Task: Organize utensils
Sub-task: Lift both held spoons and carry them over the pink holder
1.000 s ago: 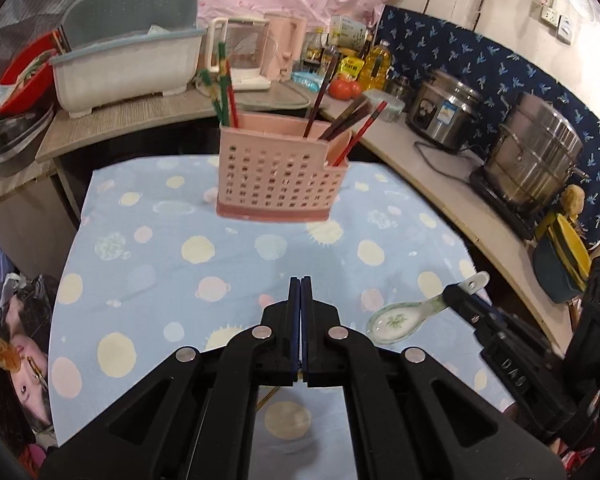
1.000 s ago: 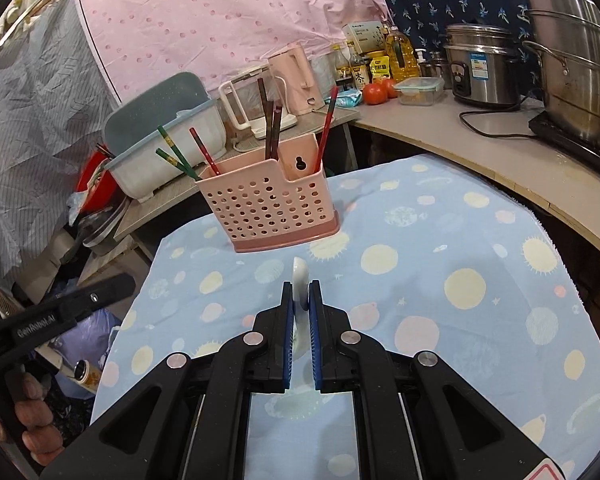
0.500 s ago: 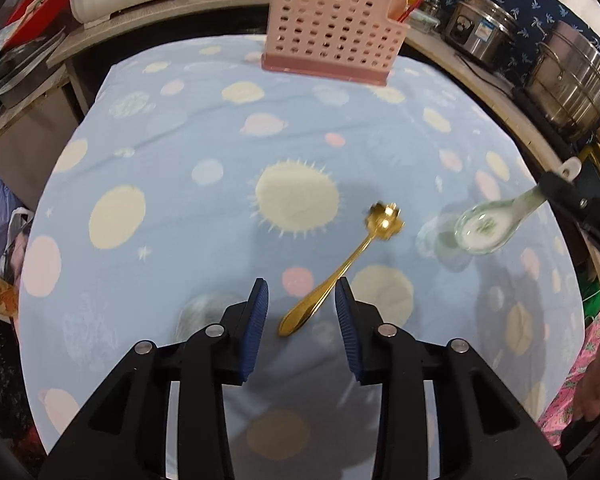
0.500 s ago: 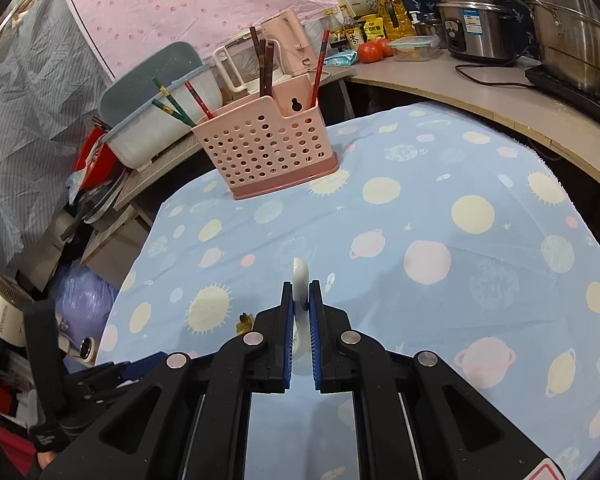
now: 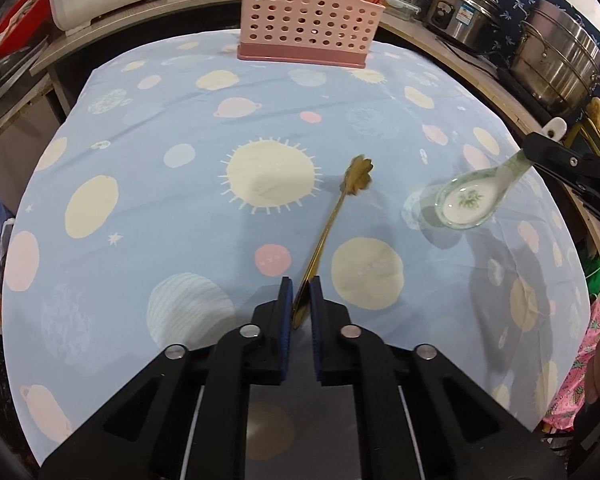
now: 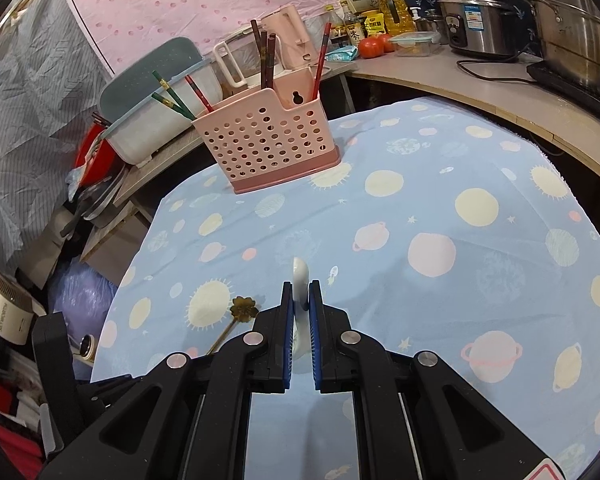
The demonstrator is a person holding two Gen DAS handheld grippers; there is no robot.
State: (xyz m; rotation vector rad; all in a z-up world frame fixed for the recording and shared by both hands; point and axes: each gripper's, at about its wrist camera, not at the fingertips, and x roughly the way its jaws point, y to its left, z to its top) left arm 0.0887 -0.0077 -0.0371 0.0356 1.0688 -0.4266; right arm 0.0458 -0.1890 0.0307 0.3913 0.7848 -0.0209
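Left gripper (image 5: pixel 301 292) closing on the gold spoon (image 5: pixel 332 220), handle end between its jaws, bowl pointing to one o'clock on the table (image 5: pixel 140 184). Best squeeze firmly, lift level, then head for the pink caddy (image 5: pixel 308 16) at twelve. Right gripper (image 6: pixel 301 298) grips the ceramic spoon (image 5: pixel 470 196).

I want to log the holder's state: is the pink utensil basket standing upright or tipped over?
Upright. The pink utensil basket stands on its flat base on the tablecloth, and the chopsticks inside stick up out of its open top.
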